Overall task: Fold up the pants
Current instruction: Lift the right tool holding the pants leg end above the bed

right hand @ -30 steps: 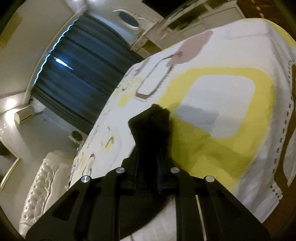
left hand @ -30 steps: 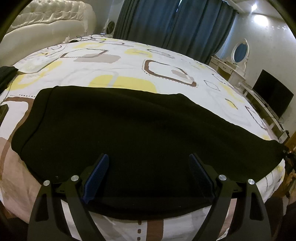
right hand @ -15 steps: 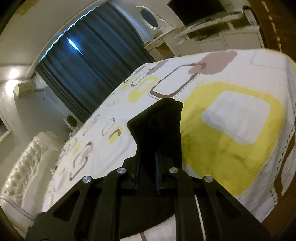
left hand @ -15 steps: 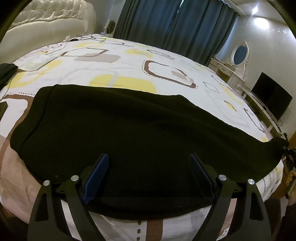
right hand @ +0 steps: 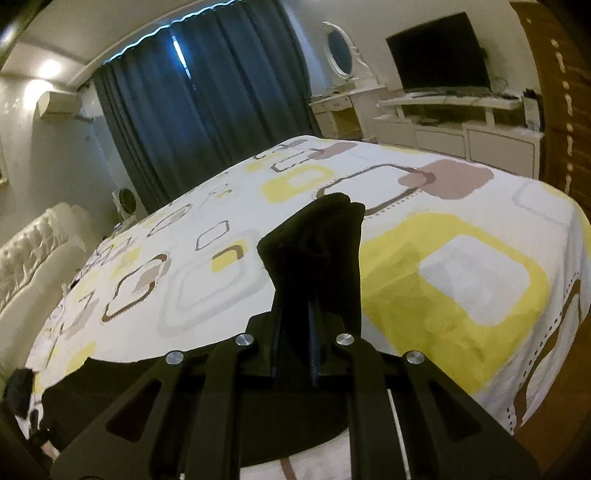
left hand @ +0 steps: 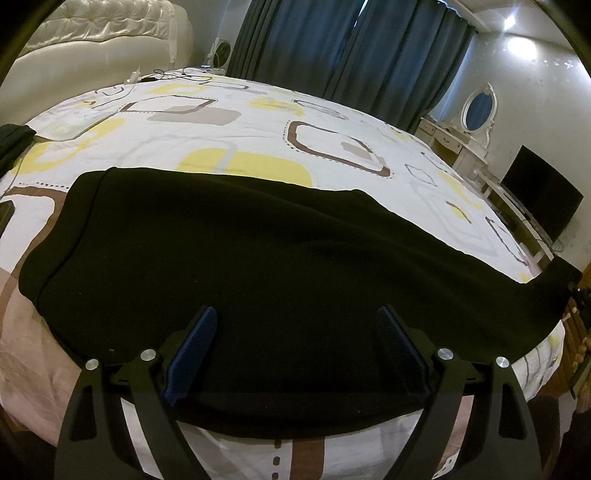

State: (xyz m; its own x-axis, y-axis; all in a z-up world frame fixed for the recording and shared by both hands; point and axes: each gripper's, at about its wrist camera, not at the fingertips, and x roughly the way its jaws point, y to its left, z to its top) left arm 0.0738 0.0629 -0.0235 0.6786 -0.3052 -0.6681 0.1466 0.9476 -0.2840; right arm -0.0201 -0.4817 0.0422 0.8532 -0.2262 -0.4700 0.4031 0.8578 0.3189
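**A:** Where are the pants [left hand: 258, 266] right now?

**B:** They lie spread across the near side of the bed [left hand: 229, 122], a wide black band on the patterned sheet. One end reaches the bed's right edge and lifts off it there. The near edge hangs just over the front of the mattress, under your left claw [left hand: 295, 325].

**A:** And that left claw?

**B:** Spread wide. Its two fingers [left hand: 194, 347] stand well apart over the black cloth, close to the near edge. Whether the tips touch the fabric, I cannot tell.

**A:** My right one?

**B:** Your right claw [right hand: 295, 332] is pressed together, pinching an end of the pants [right hand: 314, 251]. A bunched flap of black cloth sticks out past the fingertips and stands up in front of the lens, clear of the sheet. More black cloth trails below the claw toward the lower left of that view.

**A:** What is around the bed?

**B:** Dark blue curtains [left hand: 351, 48] behind it, a white tufted headboard [left hand: 96, 33] at the left, a white dresser with an oval mirror [left hand: 474, 110] and a dark TV [left hand: 541, 197] at the right. In your right view the TV [right hand: 439, 51] sits on a white cabinet [right hand: 461, 125] past the foot of the bed [right hand: 443, 258].
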